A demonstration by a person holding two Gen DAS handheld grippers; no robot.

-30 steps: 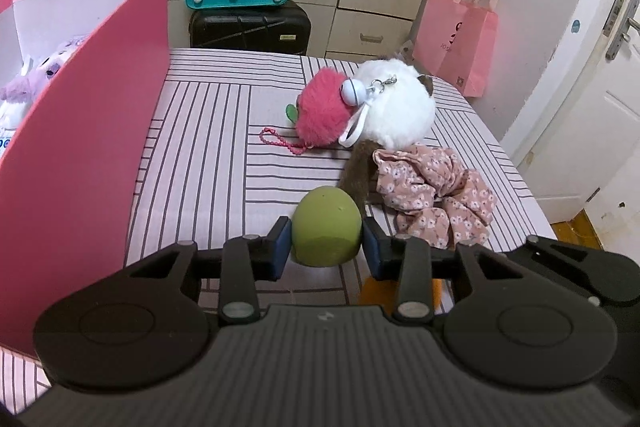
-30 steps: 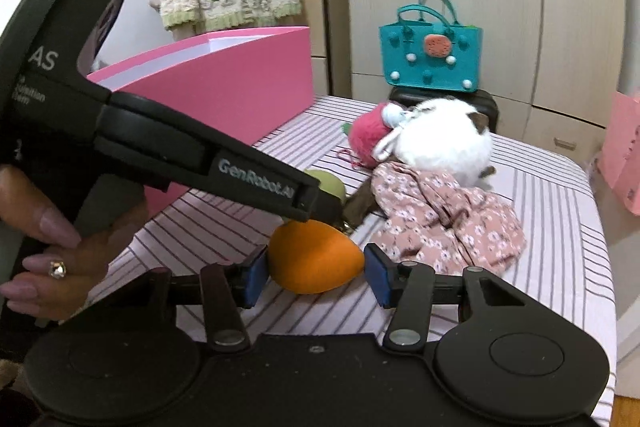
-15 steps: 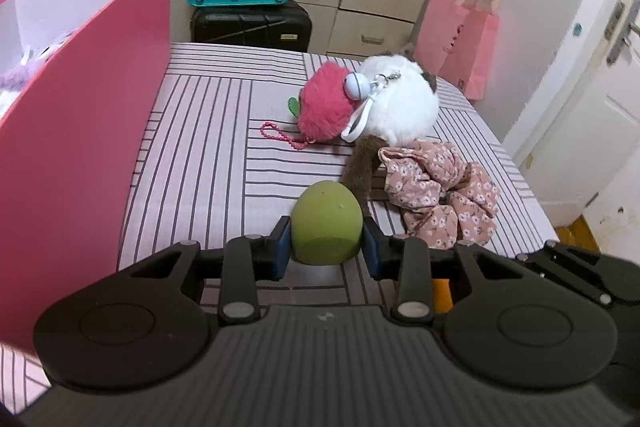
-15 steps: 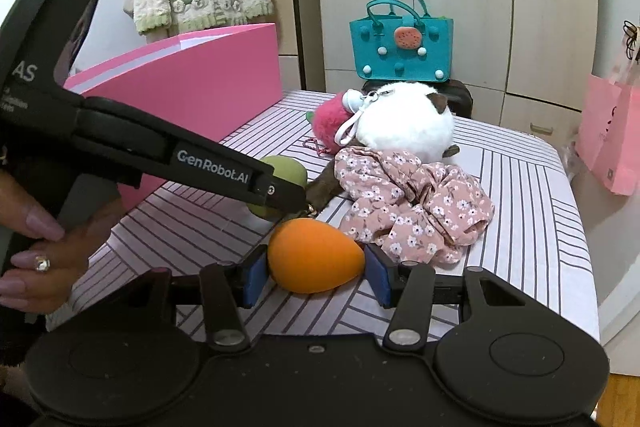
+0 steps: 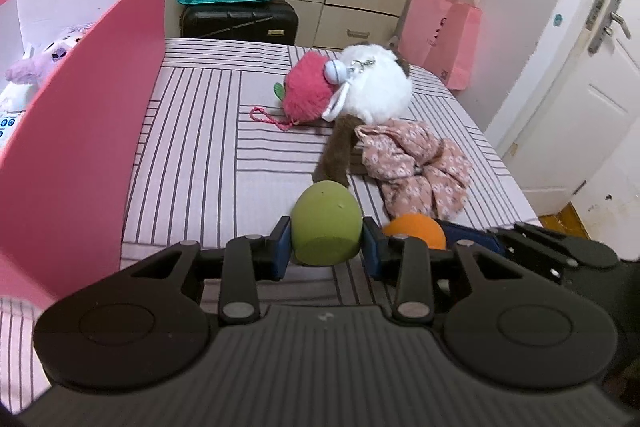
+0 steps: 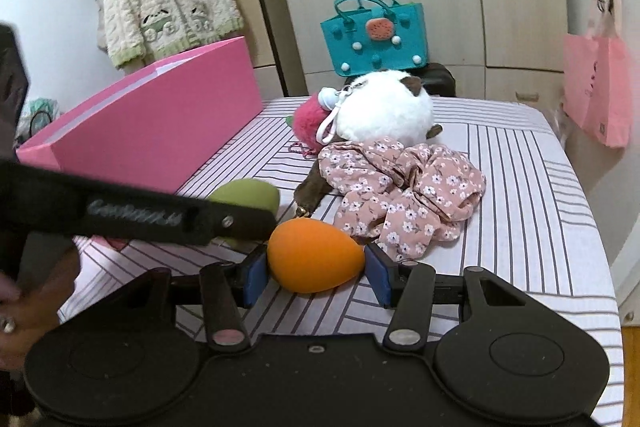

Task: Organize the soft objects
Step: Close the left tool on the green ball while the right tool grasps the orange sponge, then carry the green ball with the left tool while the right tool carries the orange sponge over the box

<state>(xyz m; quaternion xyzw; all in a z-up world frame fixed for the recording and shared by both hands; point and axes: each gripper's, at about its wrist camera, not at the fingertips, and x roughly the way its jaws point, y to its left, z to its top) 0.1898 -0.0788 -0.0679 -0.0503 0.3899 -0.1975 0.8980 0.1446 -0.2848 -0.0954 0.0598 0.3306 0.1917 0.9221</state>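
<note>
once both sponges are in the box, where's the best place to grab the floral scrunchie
Probably the raised bunched fold on the floral scrunchie at its near edge, coming from above and the front with a hand-held gripper. The fabric lies crumpled in thick ruffles on the striped bedcover, so a pinch across one ridge should catch. Its far side lies against the white plush and the brown tail, so avoid that side.

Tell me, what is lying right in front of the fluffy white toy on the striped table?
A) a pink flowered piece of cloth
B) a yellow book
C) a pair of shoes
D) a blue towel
A: a crumpled pink floral cloth lies on the striped table just in front of the white plush toy, touching it.
</note>
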